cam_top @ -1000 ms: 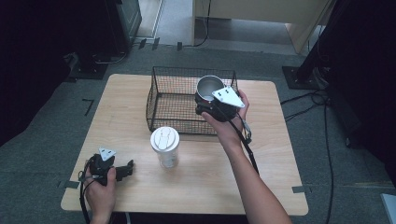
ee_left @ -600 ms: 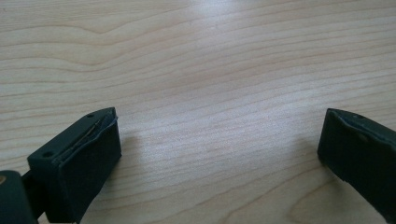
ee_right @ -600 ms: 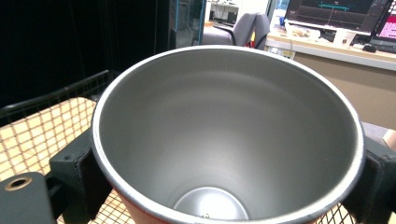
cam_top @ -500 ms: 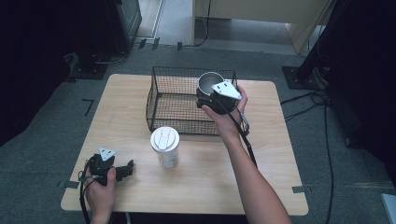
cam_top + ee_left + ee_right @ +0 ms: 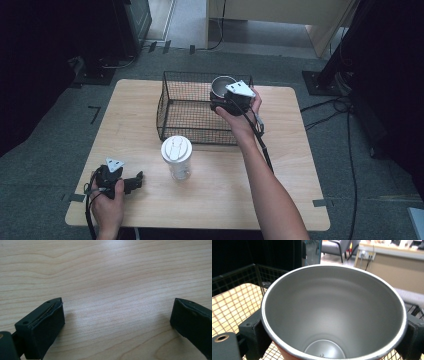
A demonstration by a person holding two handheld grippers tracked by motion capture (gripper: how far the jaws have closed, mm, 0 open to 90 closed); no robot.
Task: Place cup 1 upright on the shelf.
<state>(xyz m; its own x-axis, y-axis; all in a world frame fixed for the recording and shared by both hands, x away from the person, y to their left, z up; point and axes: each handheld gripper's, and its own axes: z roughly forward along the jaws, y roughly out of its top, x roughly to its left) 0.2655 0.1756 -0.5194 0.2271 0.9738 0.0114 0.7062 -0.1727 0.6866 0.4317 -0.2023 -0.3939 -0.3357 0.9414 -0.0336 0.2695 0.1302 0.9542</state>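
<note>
Almost no readable text. Inside the steel cup (image 5: 334, 312), on its bottom near the lower rim, a small dark mark, possibly a digit; too cut off to read. No labels or brands legible elsewhere, on the lidded tumbler (image 5: 176, 157) or the bench (image 5: 125, 115).

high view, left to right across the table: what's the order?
left gripper → lidded clear cup → wire basket → right gripper holding the steel cup over the basket's right end.
</note>
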